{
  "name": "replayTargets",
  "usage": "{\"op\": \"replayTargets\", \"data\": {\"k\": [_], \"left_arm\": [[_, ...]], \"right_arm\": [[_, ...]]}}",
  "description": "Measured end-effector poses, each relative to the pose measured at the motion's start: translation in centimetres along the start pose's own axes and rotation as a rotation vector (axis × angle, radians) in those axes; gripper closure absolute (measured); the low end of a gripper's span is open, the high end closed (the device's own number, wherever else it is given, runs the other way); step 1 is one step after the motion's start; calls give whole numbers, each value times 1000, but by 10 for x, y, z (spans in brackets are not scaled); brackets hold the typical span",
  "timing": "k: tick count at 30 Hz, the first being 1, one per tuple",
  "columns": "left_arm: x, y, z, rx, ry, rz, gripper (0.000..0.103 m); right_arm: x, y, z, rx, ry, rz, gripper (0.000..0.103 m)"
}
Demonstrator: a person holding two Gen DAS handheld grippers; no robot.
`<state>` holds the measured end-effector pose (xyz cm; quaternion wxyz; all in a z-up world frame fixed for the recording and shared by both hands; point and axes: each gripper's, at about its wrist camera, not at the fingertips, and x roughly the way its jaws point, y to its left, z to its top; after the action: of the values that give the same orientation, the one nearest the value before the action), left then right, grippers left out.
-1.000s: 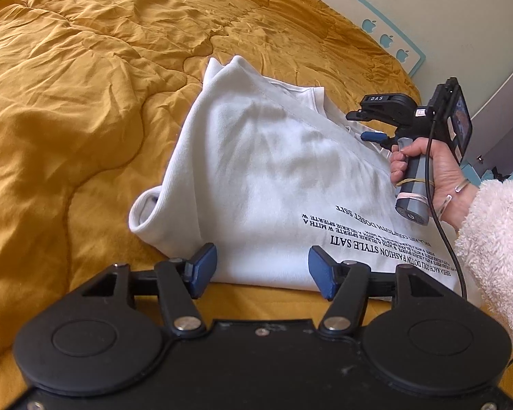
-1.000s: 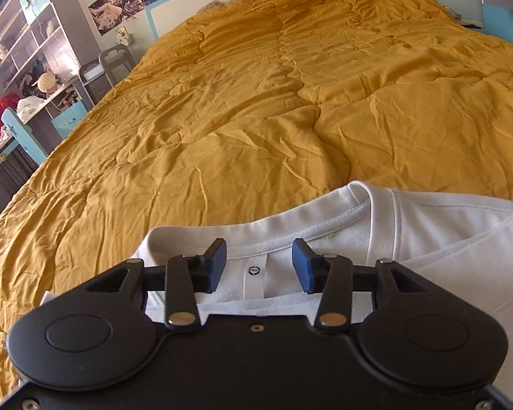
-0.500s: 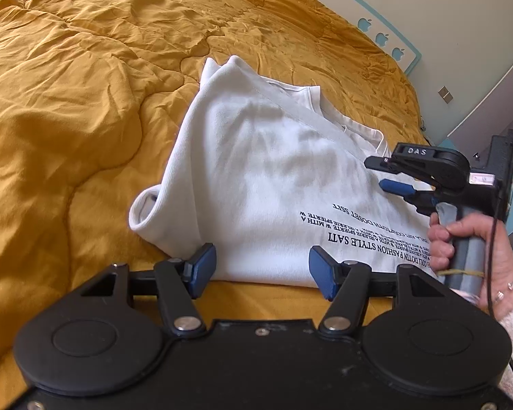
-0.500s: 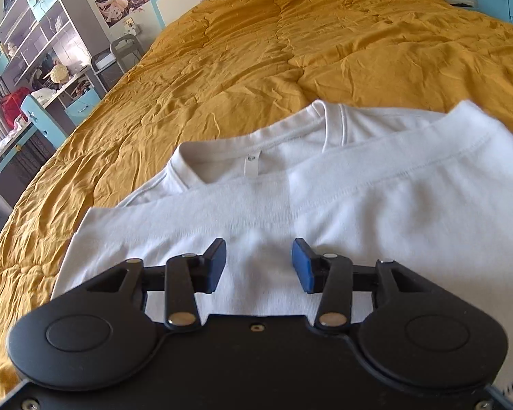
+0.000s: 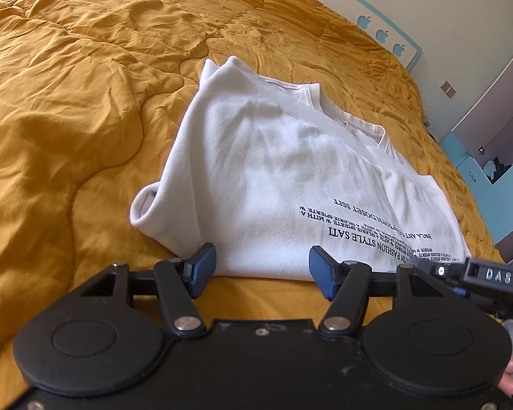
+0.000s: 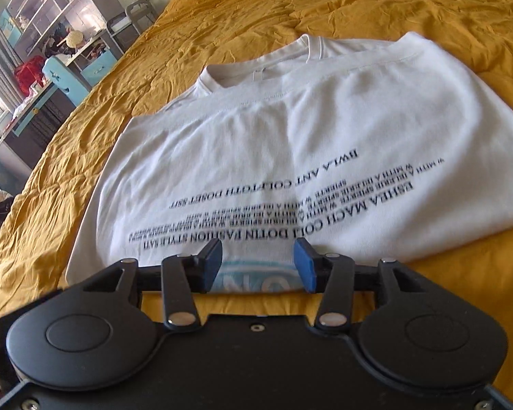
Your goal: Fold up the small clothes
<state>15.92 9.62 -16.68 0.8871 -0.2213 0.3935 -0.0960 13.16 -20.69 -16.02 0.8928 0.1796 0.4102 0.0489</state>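
Quilt point(image 5: 85, 102) of mustard yellow spreads under white T-shirt point(image 6: 290, 130) near shelves point(image 6: 51, 17).

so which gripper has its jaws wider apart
The left gripper: its blue pads stand clearly farther apart than those of the right gripper. Both are open over the near edge of the white shirt.
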Motion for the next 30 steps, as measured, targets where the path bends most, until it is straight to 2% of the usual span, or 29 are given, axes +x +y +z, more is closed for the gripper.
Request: {"op": "replayTargets", "data": {"k": [3, 7, 9, 10, 12, 15, 18, 20, 21, 26, 30], "left_arm": [[0, 4, 1, -26, 2, -19, 39], [-7, 13, 11, -100, 18, -69, 39], [-22, 18, 23, -129, 7, -107, 39], [-31, 21, 30, -131, -15, -117, 39], [-45, 29, 47, -136, -46, -125, 39], [-49, 47, 73, -150, -55, -96, 39], [-46, 59, 95, -128, -79, -42, 40], [-42, 66, 105, -117, -84, -34, 40], [-39, 70, 109, -121, -76, -45, 40], [-15, 78, 119, -131, -23, -88, 40], [12, 88, 126, -168, 25, -160, 40]], "right_arm": [[-5, 5, -14, -74, -29, -16, 57], [1, 9, -16, -96, -21, -42, 56], [-4, 15, -12, -112, -27, -47, 52], [-8, 21, -11, -131, -34, -34, 51], [-15, 35, -10, -187, -41, 46, 51], [-17, 69, -19, -336, -47, 128, 52], [-13, 112, -38, -563, -89, 116, 52], [-8, 138, -50, -709, -106, 106, 57], [-6, 151, -56, -780, -108, 97, 63], [13, 196, -85, -1038, -151, 26, 65], [32, 217, -101, -1158, -162, -18, 66]]}}
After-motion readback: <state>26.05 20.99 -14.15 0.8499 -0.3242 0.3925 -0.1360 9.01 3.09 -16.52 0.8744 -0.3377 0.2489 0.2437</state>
